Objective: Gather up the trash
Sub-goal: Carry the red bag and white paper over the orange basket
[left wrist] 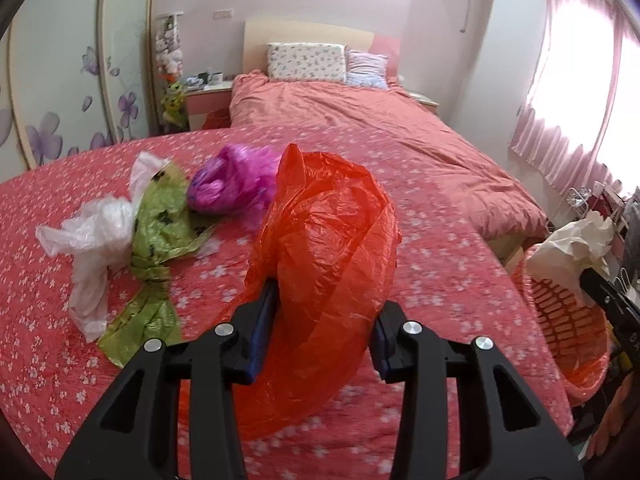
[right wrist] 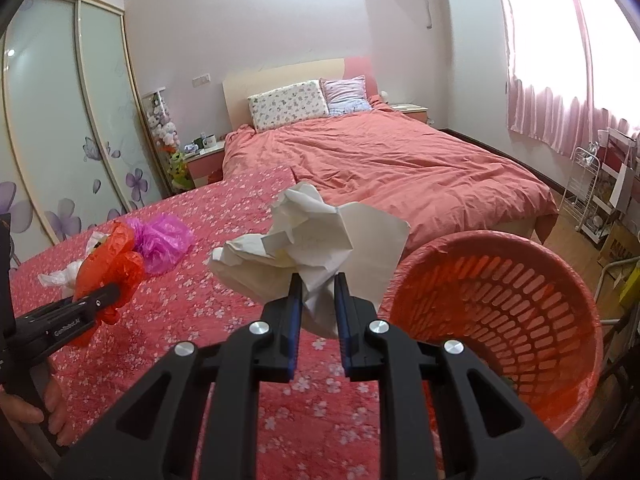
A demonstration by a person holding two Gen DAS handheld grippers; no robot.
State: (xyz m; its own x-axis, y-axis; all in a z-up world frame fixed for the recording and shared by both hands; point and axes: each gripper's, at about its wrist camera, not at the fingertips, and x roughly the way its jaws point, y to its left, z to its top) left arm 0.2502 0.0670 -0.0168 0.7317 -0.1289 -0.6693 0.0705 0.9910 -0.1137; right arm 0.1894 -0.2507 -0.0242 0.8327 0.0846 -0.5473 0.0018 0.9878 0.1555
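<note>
Your right hand-held gripper [right wrist: 317, 280] pinches the crumpled paper [right wrist: 304, 236], and the orange basket [right wrist: 496, 300] sits just right of it, off the bed's [right wrist: 200, 300] edge. Your left hand-held gripper [left wrist: 324, 304] clamps the red plastic bag [left wrist: 328, 232], farther from the basket. Right goes first, I'd say.

On the flower-printed red tablecloth [left wrist: 60, 360], a crumpled white plastic bag [left wrist: 90, 236], a knotted green plastic bag [left wrist: 156, 248] and a crumpled magenta plastic bag [left wrist: 236, 180] are laid left to right, with the perforated orange plastic basket [right wrist: 520, 304] placed at the right edge and the pink-covered bed [right wrist: 380, 160] set behind.
</note>
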